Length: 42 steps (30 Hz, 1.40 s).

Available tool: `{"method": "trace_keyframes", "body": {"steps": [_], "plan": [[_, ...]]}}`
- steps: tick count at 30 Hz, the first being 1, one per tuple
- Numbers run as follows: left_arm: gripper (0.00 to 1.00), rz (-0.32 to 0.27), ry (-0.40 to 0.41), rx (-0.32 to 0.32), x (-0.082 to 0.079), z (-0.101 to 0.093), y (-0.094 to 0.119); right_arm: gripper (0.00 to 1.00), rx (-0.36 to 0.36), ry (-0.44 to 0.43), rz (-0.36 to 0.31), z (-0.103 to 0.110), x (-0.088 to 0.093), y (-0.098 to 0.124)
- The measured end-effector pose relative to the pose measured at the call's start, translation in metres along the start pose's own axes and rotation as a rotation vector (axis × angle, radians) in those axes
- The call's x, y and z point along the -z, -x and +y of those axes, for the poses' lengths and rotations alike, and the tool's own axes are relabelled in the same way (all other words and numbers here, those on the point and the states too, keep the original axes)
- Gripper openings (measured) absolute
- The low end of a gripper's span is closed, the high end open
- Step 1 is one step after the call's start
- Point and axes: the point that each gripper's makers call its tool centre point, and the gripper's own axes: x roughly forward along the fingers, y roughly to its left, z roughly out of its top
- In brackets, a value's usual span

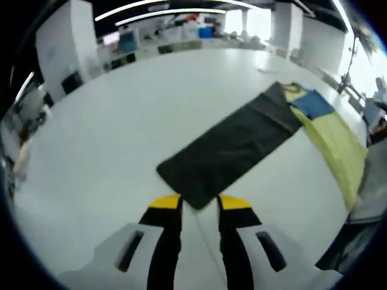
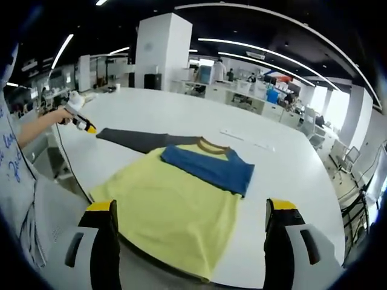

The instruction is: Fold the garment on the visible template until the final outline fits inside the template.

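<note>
Yellow shirt (image 2: 172,214) lies flat near the tabletop (image 2: 290,163) edge, one blue sleeve (image 2: 208,169) folded in, partly over the dark template (image 1: 230,148); both grippers, left (image 1: 199,208) and right (image 2: 190,211), released, empty; most folding remains.

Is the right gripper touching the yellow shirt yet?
Apart. In the right gripper view the right gripper is open, its fingers held wide on either side, above the yellow shirt, pinching no fabric.
</note>
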Motion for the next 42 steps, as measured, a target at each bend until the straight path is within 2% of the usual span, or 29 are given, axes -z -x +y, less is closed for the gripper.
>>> {"method": "trace_keyframes", "body": {"steps": [7,11,14,20,24,28,32,38,42], "plan": [[0.19,0.017,0.023,-0.009,0.002,0.004,-0.007,1.00,0.008,-0.007,-0.002,-0.002,-0.001,0.001],[0.19,0.035,0.079,-0.026,0.007,0.011,-0.012,1.00,0.007,-0.009,0.009,-0.001,0.002,0.001],[0.17,0.036,0.121,-0.014,0.007,0.010,-0.014,1.00,0.011,-0.009,0.010,-0.002,0.002,0.000],[0.22,0.050,0.156,-0.021,0.012,0.011,-0.016,1.00,0.013,-0.010,0.004,-0.002,0.000,0.001],[0.20,0.058,0.189,-0.005,0.016,0.009,-0.018,1.00,0.010,-0.004,0.016,-0.002,0.002,0.000],[0.21,0.070,0.189,0.003,0.020,0.007,-0.020,1.00,0.009,-0.004,0.009,-0.002,-0.001,-0.001],[0.20,0.055,0.206,-0.003,0.017,0.009,-0.022,1.00,0.005,0.007,0.012,-0.001,-0.002,-0.002],[0.13,0.042,0.237,-0.003,0.015,0.008,-0.024,1.00,0.008,0.003,0.014,-0.001,-0.001,-0.001],[0.12,0.042,0.229,-0.014,0.013,0.008,-0.025,1.00,0.013,0.002,0.021,-0.002,0.002,0.000]]}}
